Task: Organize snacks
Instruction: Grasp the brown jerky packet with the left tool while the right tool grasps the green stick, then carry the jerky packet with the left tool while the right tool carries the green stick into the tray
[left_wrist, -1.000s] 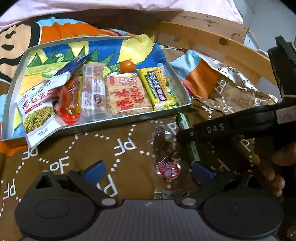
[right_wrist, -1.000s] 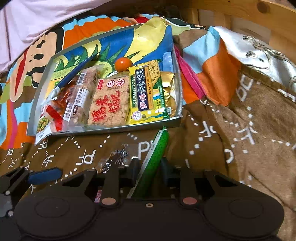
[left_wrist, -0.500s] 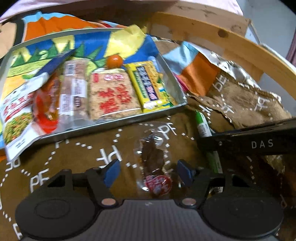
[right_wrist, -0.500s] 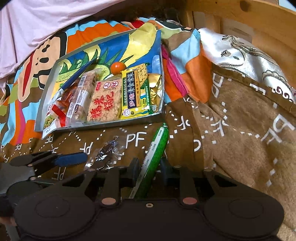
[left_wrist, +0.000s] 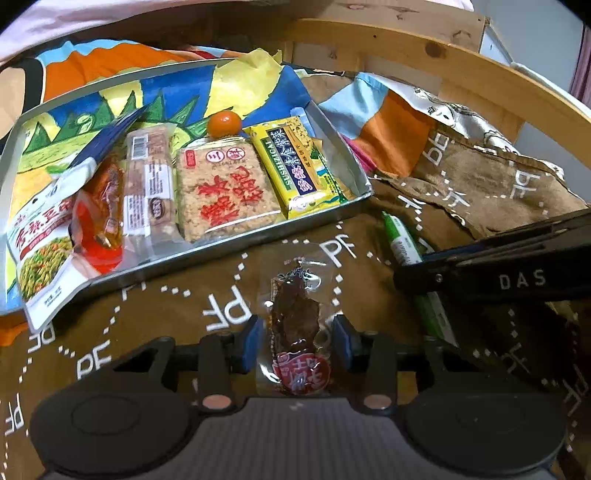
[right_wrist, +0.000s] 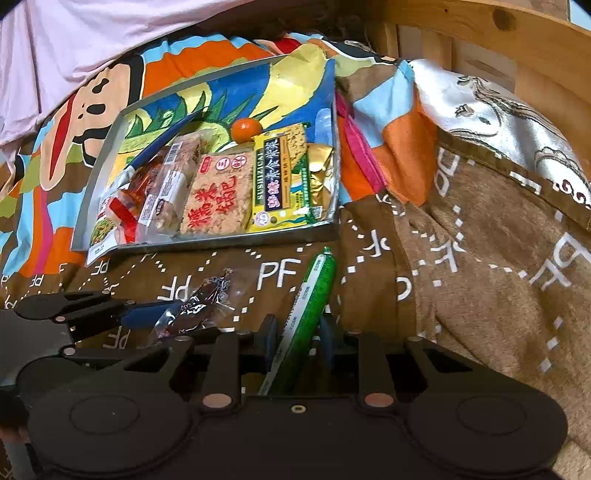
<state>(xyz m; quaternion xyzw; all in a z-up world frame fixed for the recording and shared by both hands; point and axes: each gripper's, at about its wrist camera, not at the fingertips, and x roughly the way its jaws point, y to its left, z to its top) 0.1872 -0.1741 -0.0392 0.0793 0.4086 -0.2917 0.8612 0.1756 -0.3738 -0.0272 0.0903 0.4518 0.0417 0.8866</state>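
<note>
On the brown blanket in front of the tray lies a clear packet of dark dried meat (left_wrist: 295, 321). My left gripper (left_wrist: 298, 334) is shut on it, a blue pad pressed against each side of the wrapper. The right wrist view shows the same packet (right_wrist: 199, 308) in the left gripper (right_wrist: 147, 318) at lower left. My right gripper (right_wrist: 300, 334) is shut on a long green snack stick (right_wrist: 317, 280), which points toward the tray. In the left wrist view the stick (left_wrist: 400, 240) runs under the right gripper's black arm (left_wrist: 517, 280).
A silver tray (left_wrist: 258, 236) on the bed holds a green pea bag (left_wrist: 40, 254), a red packet, a brown bar, a rice cracker (left_wrist: 225, 192), a yellow packet (left_wrist: 295, 166) and a small orange (left_wrist: 223, 123). A wooden bed frame (left_wrist: 443, 55) curves behind.
The left jaws went from wide open to shut on the dried meat packet. The right gripper kept its hold on the green stick and barely moved.
</note>
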